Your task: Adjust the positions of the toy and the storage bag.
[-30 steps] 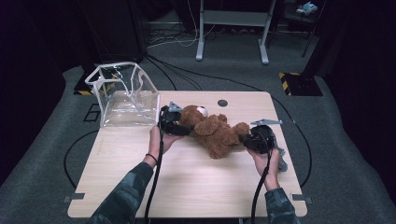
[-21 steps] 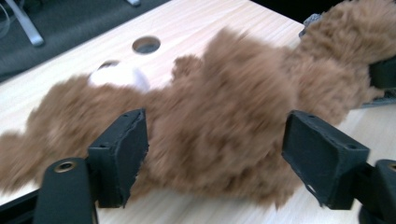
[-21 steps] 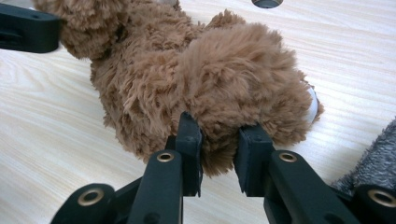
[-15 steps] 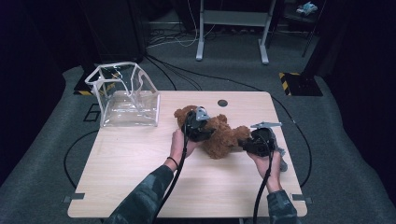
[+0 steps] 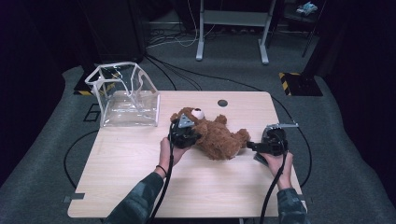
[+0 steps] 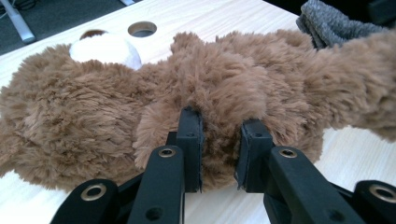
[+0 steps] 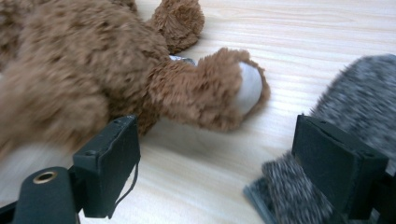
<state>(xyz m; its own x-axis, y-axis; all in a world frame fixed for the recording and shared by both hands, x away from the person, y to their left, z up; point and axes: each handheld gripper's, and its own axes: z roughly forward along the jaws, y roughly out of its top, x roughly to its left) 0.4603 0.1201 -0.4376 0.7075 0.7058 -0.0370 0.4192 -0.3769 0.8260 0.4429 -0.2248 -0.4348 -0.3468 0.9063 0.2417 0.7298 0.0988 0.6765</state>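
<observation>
Early stage: the bear (image 5: 212,133) lies near the counter's (image 5: 140,186) middle, the left hand-held gripper (image 6: 218,149) having just closed onto its fur, the right hand-held gripper (image 7: 215,172) having just opened wide off its foot; the bag (image 5: 125,95) at the far left corner waits, presumably its destination.
</observation>
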